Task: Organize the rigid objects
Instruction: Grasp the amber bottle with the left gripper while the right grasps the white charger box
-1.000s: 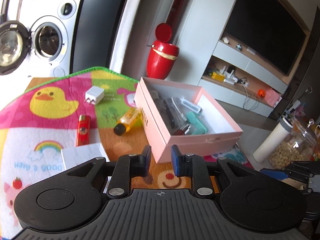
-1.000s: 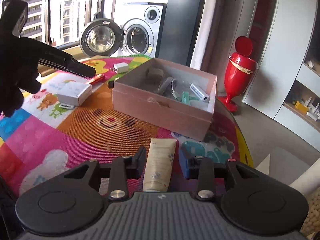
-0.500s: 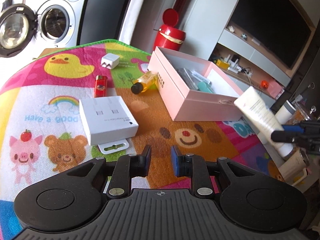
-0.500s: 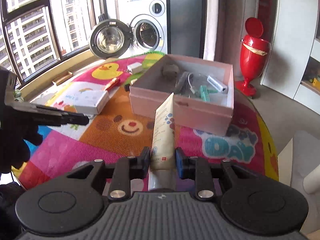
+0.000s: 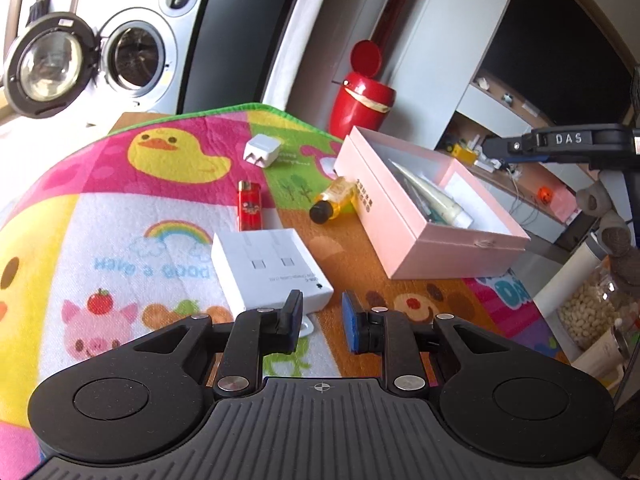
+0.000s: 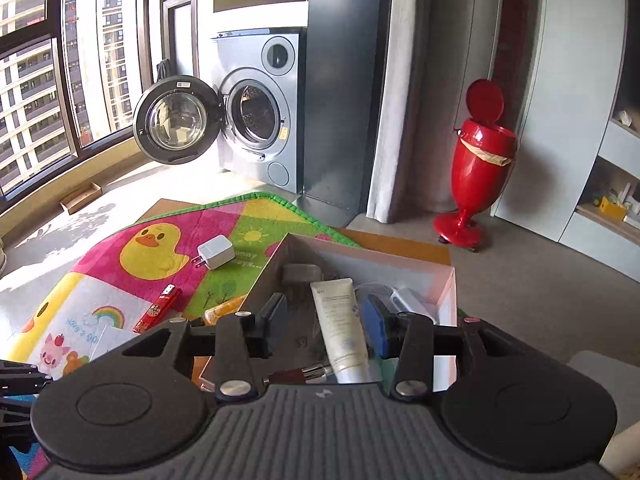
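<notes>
The pink box stands on the colourful mat, holding a cream tube and other small items. In the right wrist view my right gripper is open above the box, and the tube lies in the box between its fingers, not gripped. My left gripper is open and empty, low over the mat, just in front of a flat white box. A red lighter, a yellow bottle and a white charger lie on the mat left of the pink box.
The play mat covers the table. An open washing machine and a red bin stand on the floor beyond. A jar of nuts and a white cylinder stand off the mat's right side.
My right gripper carried the cream tube over the pink box and opened; the tube now lies in the box. My left gripper moved closer to the flat white box.
</notes>
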`<state>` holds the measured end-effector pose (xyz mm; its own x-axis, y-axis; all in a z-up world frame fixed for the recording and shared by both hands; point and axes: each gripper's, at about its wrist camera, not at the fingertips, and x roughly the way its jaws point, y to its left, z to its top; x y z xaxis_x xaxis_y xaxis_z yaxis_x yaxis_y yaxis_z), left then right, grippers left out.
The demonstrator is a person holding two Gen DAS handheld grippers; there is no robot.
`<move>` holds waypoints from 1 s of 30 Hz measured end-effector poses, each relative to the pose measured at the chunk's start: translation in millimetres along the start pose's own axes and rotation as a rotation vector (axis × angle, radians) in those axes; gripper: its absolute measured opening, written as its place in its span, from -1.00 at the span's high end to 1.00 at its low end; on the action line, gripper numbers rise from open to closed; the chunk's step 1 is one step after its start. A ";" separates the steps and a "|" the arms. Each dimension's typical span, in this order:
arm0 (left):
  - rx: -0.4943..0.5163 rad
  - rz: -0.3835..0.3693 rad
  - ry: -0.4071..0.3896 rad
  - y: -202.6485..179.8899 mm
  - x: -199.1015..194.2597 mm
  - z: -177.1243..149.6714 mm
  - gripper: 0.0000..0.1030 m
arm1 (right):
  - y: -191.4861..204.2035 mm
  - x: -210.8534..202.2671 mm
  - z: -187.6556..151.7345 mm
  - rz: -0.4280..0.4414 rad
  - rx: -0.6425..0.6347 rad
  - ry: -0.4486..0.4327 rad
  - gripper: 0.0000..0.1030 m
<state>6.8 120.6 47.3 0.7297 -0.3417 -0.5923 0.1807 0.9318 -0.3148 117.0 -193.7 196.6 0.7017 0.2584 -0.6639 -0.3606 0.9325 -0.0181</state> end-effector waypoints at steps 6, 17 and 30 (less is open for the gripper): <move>0.143 0.018 -0.010 -11.6 46.3 53.6 0.53 | 36.7 6.5 -51.8 0.027 -0.145 0.055 0.04; 0.287 0.071 0.186 -37.6 163.0 93.8 0.34 | 42.4 -16.0 -95.2 0.105 -0.169 0.074 -0.14; 0.108 0.036 0.109 10.8 110.9 75.9 0.37 | 69.3 -9.9 -111.6 0.152 -0.203 0.053 -0.21</move>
<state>139.7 102.1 34.5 0.6621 -0.3134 -0.6807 0.2300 0.9495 -0.2134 16.5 -159.8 118.5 0.5992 0.3733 -0.7083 -0.5788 0.8132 -0.0611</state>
